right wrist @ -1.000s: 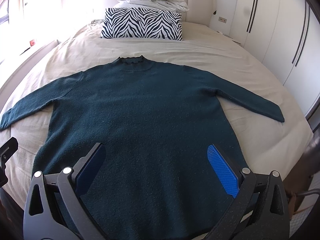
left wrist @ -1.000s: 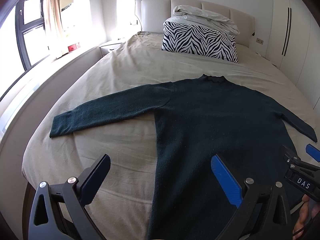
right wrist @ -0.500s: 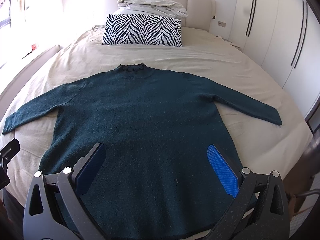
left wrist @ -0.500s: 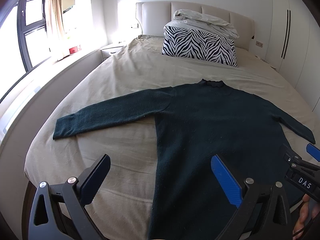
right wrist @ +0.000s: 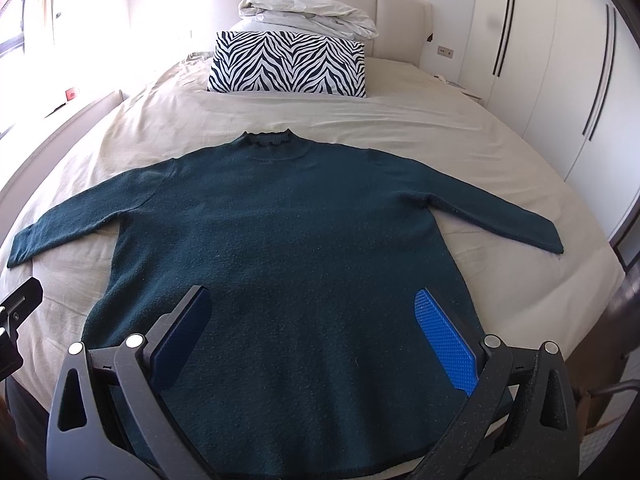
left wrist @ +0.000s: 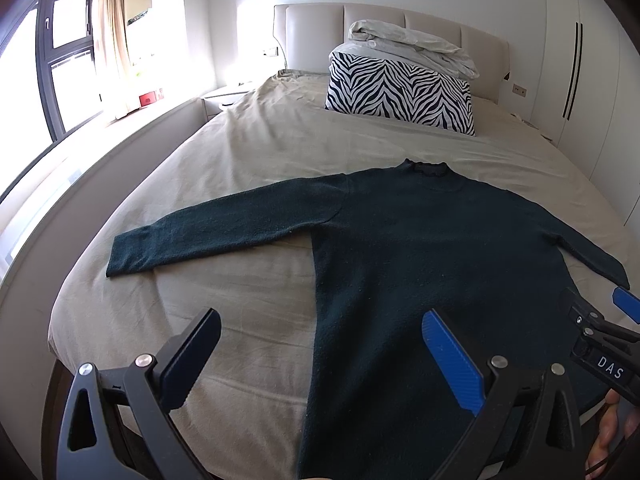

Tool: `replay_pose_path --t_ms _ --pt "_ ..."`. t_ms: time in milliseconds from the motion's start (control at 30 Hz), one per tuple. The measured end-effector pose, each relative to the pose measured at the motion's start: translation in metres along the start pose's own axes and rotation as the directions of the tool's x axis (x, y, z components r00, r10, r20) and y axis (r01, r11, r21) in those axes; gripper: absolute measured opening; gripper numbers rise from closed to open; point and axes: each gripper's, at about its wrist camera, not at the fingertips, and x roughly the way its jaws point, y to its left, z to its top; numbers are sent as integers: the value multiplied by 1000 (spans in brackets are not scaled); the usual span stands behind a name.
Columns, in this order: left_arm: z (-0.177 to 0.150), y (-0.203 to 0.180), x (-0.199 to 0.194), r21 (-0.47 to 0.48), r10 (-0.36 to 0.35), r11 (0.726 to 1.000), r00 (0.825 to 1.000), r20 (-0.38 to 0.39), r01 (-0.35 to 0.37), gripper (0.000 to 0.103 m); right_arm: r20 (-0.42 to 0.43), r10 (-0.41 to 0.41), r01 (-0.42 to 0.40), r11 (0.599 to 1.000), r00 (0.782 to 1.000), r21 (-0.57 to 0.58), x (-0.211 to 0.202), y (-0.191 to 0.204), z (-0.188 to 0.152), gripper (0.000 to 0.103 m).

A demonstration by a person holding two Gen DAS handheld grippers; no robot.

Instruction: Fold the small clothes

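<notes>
Since a second ago I've drawn both grippers back toward the foot of the bed (right wrist: pixel 420 120), so the sweater (right wrist: pixel 288 240) sits lower and smaller in each view, with more sheet showing beyond its collar; the sweater itself hasn't shifted. The bed carries everything: at its head edge stands a zebra pillow (right wrist: pixel 288 64) with a rumpled duvet (right wrist: pixel 308 16) piled on top, well apart from the sweater. The sweater lies flat and face up across the foot half, collar toward the head, hem at the foot edge, one sleeve reaching toward each side edge. As I judge it, folding hasn't begun: no sleeve is turned in and the body is unfolded, so the sleeve folds and the body folds are all left. My left gripper (left wrist: pixel 316 356) hangs over the foot edge where sheet meets the sweater's left side, fingers spread wide and holding nothing. My right gripper (right wrist: pixel 312 332) hovers above the lower body of the sweater, fingers equally wide and empty. The only writing I can read is "DAS" on the right gripper's side in the left wrist view.
</notes>
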Motion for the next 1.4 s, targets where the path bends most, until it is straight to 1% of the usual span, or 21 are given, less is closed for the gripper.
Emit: replay_pose_path --t_ms 967,1167,1300,1400 --pt "-4 2 3 -5 -1 1000 1000 -11 1 103 -22 7 -7 1000 1000 -13 11 7 0 103" --pt "-8 0 8 0 14 1000 1000 -18 -14 103 -31 12 -13 1000 999 -8 20 5 0 103" --pt "-6 -3 13 0 -1 1000 1000 -25 1 103 -41 19 -19 1000 999 0 28 2 -2 103" --pt "-4 -9 20 20 -2 1000 1000 -24 2 103 -46 29 -29 1000 999 12 35 -3 -2 103"
